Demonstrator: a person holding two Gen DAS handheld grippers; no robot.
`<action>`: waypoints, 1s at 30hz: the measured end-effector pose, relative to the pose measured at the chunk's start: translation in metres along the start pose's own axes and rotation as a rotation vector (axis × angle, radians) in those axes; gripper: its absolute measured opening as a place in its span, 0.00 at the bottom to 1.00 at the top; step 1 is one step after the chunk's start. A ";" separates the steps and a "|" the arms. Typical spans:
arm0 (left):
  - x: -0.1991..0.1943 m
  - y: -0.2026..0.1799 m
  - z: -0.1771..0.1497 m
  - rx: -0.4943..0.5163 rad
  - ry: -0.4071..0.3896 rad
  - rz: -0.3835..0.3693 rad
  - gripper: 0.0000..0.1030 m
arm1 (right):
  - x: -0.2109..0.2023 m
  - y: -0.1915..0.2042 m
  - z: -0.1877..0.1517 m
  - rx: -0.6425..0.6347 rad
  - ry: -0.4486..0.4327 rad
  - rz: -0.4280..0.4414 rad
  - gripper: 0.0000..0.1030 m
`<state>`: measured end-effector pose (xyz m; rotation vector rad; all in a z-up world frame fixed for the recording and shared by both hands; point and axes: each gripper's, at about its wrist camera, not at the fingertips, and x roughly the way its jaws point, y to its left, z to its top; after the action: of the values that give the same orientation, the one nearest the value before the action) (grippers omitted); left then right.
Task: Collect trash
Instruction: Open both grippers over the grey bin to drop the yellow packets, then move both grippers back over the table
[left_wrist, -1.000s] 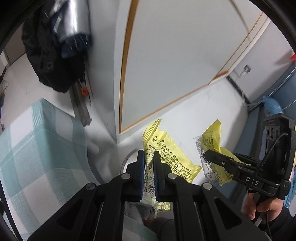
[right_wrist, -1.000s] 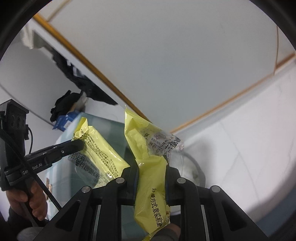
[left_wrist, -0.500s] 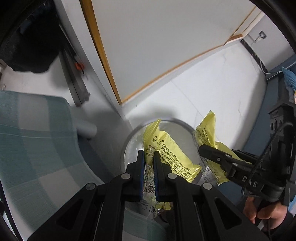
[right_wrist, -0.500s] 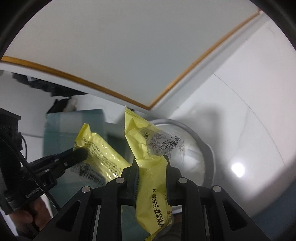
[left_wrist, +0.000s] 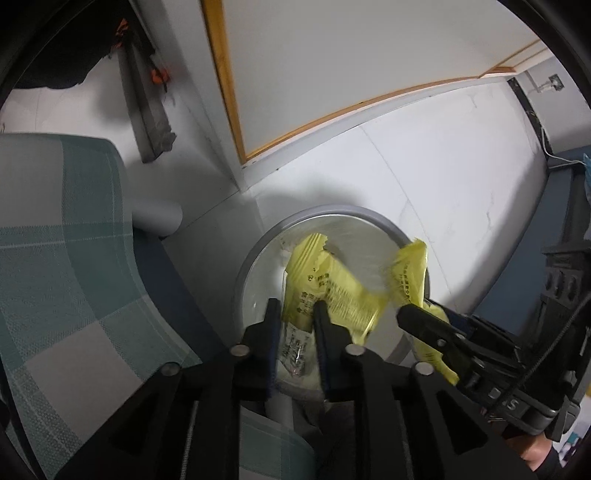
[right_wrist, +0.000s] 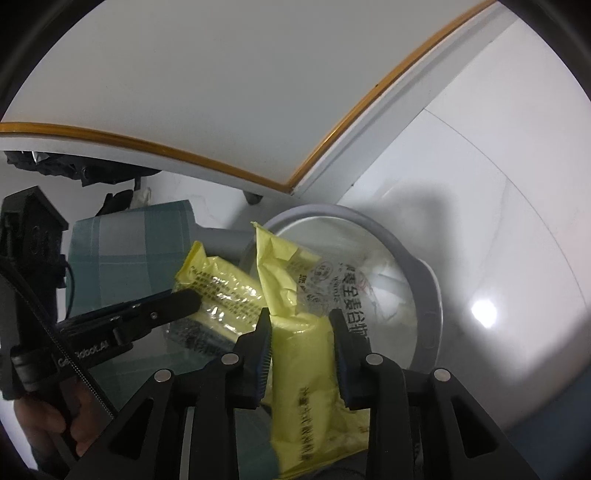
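Observation:
A round grey trash bin (left_wrist: 332, 213) (right_wrist: 424, 273) with a clear liner stands on the white floor below both grippers. My left gripper (left_wrist: 296, 302) (right_wrist: 192, 295) points down over the bin. Its jaws are opening, and a yellow snack wrapper (left_wrist: 332, 291) (right_wrist: 221, 288) is still between them, blurred. My right gripper (right_wrist: 299, 312) (left_wrist: 410, 317) hangs over the bin's near side. Its jaws are opening too, around a second yellow wrapper (right_wrist: 295, 332) (left_wrist: 410, 273) with a clear printed window. White crumpled trash (right_wrist: 384, 291) lies inside the bin.
A teal checked cushion (left_wrist: 66, 258) (right_wrist: 122, 251) lies left of the bin, with a grey tube (left_wrist: 155, 218) beside it. A white panel with wooden trim (left_wrist: 332, 74) rises behind. A dark blue edge (left_wrist: 517, 266) borders the right. A person's hand (right_wrist: 55, 424) grips the left tool.
Both grippers have come down towards the bin, which now fills the lower middle of each view. The jaws of both have spread apart around their wrappers.

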<state>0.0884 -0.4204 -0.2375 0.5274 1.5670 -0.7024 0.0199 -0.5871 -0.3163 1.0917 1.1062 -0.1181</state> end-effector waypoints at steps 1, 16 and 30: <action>0.000 0.001 0.001 -0.006 0.001 -0.004 0.22 | -0.001 0.000 0.000 -0.001 -0.003 -0.001 0.38; -0.031 0.000 -0.003 0.014 -0.119 -0.061 0.55 | -0.016 0.003 -0.004 -0.001 -0.007 0.005 0.59; -0.162 0.040 -0.054 -0.134 -0.595 -0.001 0.72 | -0.112 0.091 -0.016 -0.261 -0.266 -0.071 0.66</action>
<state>0.0969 -0.3434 -0.0803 0.1881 1.0442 -0.6723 0.0053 -0.5753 -0.1728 0.7782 0.8928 -0.1651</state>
